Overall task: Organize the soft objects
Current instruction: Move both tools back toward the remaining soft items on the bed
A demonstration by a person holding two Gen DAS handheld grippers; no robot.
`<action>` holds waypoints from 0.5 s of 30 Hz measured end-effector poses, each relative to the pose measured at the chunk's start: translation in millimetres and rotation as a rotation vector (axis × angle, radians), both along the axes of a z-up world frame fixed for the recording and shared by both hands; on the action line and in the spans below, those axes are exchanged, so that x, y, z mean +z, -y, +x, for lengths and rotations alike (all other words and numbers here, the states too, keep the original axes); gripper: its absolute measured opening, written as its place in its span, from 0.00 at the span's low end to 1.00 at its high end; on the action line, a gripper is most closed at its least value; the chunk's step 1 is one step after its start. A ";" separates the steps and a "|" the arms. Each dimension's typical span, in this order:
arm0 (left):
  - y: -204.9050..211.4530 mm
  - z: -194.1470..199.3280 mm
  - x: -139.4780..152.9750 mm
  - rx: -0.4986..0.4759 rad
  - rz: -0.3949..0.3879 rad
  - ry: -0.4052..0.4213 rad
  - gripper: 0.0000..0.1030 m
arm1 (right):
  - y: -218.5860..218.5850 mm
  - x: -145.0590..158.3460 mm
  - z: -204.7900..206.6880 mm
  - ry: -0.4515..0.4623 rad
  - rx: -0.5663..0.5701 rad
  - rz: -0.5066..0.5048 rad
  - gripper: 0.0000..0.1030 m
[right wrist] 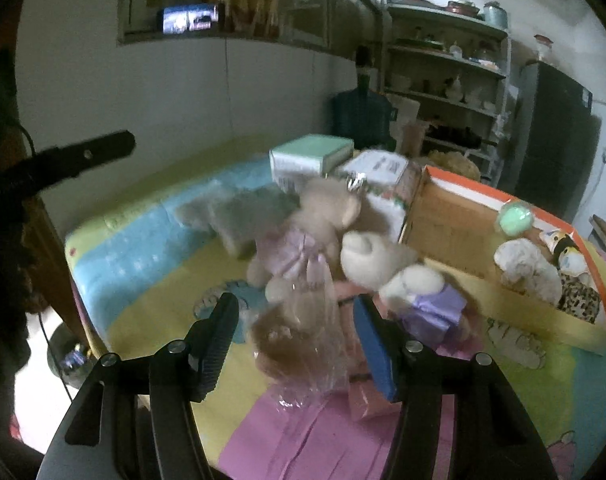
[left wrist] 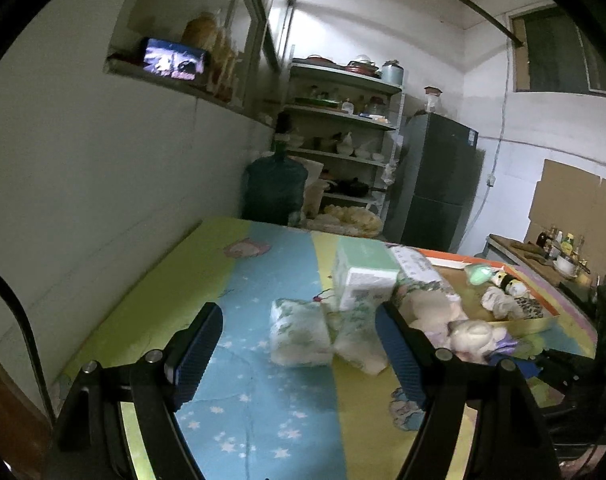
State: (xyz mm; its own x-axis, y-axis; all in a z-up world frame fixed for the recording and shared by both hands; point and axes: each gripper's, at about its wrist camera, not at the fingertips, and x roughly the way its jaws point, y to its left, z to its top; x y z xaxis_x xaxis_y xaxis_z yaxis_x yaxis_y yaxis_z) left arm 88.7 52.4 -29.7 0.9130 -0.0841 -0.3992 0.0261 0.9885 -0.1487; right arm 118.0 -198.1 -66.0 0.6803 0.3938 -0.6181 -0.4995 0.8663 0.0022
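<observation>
Bagged plush (right wrist: 299,344) blurred between right gripper (right wrist: 299,340) fingers.

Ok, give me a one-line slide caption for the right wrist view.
Open right gripper poised around a plastic-wrapped plush toy, with teddy bears behind it and a cardboard box holding more soft toys.

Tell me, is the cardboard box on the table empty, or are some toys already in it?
Not empty. The cardboard box is open at the top and holds several soft toys: a white fluffy one, a green one and a leopard-print one.
</observation>
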 end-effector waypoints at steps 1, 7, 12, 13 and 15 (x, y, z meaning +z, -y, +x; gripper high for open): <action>-2.1 1.2 -2.9 0.006 0.005 -0.004 0.76 | -1.1 -3.2 0.7 -0.002 0.000 -0.014 0.60; -8.6 14.8 -16.4 0.007 0.024 -0.046 0.76 | -9.6 -16.6 -0.1 -0.006 0.016 -0.063 0.56; -3.3 41.5 -23.6 0.006 0.049 -0.101 0.76 | -15.9 -18.2 -4.4 -0.002 0.004 -0.075 0.51; -1.0 52.0 -24.1 0.014 0.061 -0.118 0.76 | -16.1 -17.4 -4.8 -0.009 0.006 -0.059 0.50; 0.4 66.3 -25.9 0.016 0.062 -0.137 0.76 | -15.5 -14.1 -6.2 -0.011 0.011 -0.026 0.50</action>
State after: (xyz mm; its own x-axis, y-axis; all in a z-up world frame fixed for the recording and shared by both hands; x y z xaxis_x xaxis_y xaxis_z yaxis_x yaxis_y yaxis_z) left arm 155.0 52.1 -55.6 0.8504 -0.0410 -0.5246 -0.0067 0.9960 -0.0886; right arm 111.8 -182.6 -80.1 0.6691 0.3847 -0.6359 -0.5086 0.8609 -0.0144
